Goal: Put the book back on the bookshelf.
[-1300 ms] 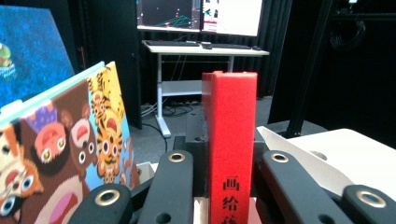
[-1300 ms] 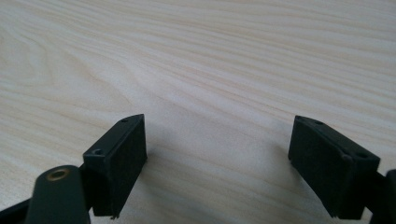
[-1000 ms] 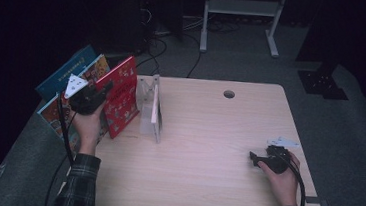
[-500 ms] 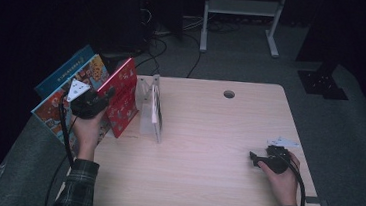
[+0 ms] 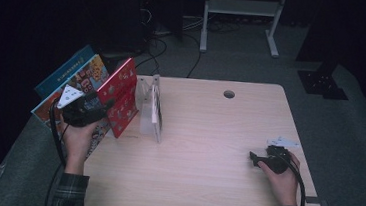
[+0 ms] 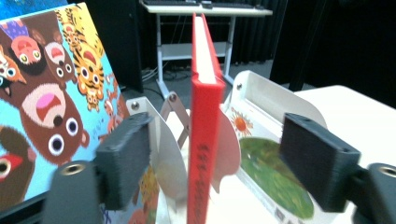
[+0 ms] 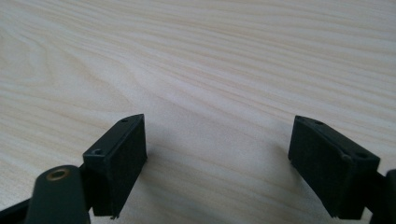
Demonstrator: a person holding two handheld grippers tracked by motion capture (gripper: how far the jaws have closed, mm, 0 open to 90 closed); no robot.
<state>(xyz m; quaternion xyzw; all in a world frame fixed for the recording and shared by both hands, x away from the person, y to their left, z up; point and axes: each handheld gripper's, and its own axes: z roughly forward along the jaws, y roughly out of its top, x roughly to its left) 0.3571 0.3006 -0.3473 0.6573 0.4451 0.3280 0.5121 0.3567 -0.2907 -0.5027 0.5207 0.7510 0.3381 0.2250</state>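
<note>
Left hand-held gripper (image 6: 212, 163) has just been opening; right hand-held gripper (image 7: 219, 165) gapes wide.

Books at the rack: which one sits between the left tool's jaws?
The red book, standing spine-first between the left tool's open jaws, untouched. The animal-cover book leans outside them; the blue book stands behind it.

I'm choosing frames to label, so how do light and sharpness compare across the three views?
High view: the table is lit, the room behind nearly black, detail soft. Left gripper view: the red book spine is fairly sharp, the animal picture book and near jaws slightly blurred. Right gripper view: even light, soft jaw shadows on the wood grain, no glare.
</note>
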